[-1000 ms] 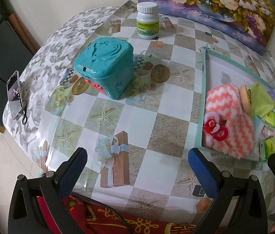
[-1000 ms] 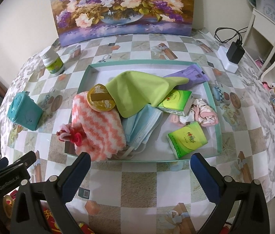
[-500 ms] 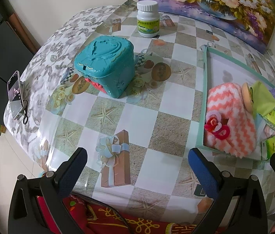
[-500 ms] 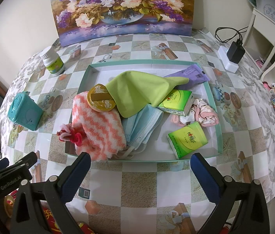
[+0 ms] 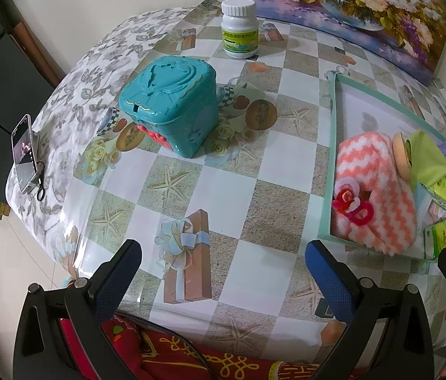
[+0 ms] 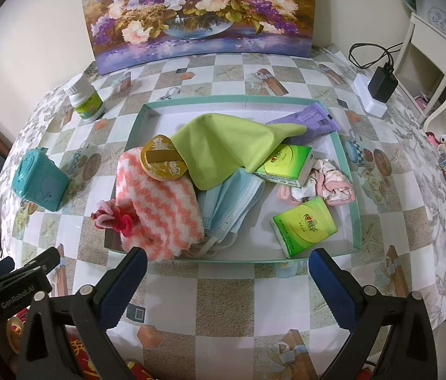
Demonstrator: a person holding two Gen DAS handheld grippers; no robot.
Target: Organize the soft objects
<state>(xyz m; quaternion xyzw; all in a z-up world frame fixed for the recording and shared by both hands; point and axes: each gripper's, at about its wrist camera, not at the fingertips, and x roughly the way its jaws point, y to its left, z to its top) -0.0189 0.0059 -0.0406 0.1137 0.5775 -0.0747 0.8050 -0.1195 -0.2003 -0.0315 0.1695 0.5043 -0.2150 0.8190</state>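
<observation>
Both grippers hover over the near edge of the table with their jaws spread wide and nothing between them. Straight ahead of the right gripper (image 6: 227, 267) sits the tray (image 6: 348, 171), holding a striped towel (image 6: 159, 202), a green cloth (image 6: 223, 145), a face mask (image 6: 232, 199) and tissue packs (image 6: 303, 224). Ahead of the left gripper (image 5: 223, 261) stands a teal box (image 5: 170, 101); the tray lies off to its right.

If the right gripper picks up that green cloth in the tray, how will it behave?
The green cloth drapes in soft folds, so it will probably hang limp and feel light. It overlaps the round gold tin and a green tissue pack, so lifting may nudge them.
</observation>
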